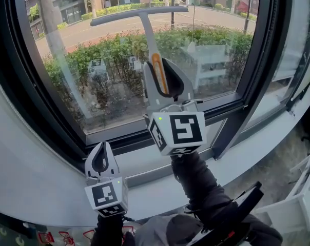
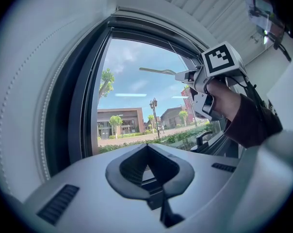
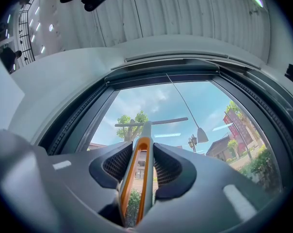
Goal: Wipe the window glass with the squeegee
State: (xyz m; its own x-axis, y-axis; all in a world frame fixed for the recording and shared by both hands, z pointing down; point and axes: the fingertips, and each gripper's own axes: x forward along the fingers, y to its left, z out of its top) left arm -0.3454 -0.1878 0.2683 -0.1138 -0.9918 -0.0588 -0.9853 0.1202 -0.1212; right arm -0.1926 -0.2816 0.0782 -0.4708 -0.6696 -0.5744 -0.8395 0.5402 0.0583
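Head view: right hand-held gripper (image 1: 164,73) sits centre frame, raised in front of the window glass (image 1: 109,70). Its jaws are clamped on the orange-striped handle of the squeegee (image 1: 148,32). The shaft runs up from the jaws to the crossbar blade at upper centre of the frame. I cannot tell whether the blade touches the pane. Left hand-held gripper (image 1: 100,155) is at lower left, low over the grey window sill (image 1: 144,163), well apart from the squeegee.

Left gripper view: left hand-held gripper (image 2: 147,149) has its pads closed tip to tip, with nothing between them. At upper right I see the right hand-held gripper (image 2: 187,76) held by a hand (image 2: 225,98), with the squeegee (image 2: 157,71) sticking out leftward from it across the sky.

Right gripper view: right hand-held gripper (image 3: 142,147) pinches the squeegee (image 3: 146,129) handle, one pad on each side. The blade lies crosswise just beyond the jaw tips, at mid frame.
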